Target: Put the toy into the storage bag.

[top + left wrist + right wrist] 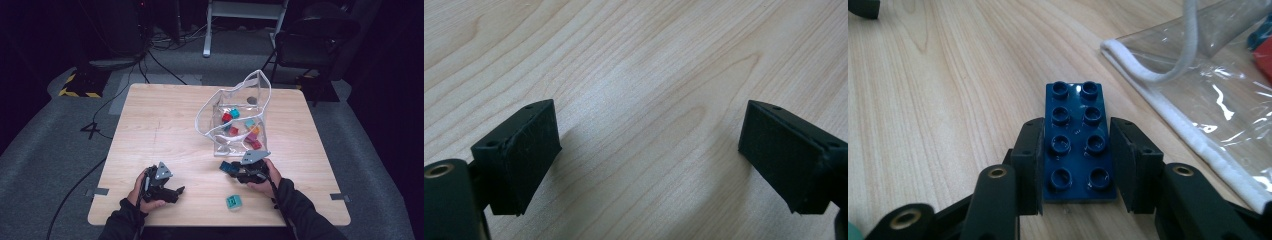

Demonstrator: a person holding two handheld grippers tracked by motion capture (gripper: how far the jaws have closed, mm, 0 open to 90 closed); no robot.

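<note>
While the left hand-held gripper [649,150] gapes empty, the right hand-held gripper [1075,155] clamps a blue brick [1077,140] (studs up).

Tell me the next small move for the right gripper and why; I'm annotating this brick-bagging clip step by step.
Probably lift the dark blue brick off the table and carry it toward the clear bag. The right gripper has a pad on each long side of the brick, which lies flat on the wood just outside the bag's white-edged rim, and other bricks already sit inside. The left gripper hangs open over bare wood.
</note>
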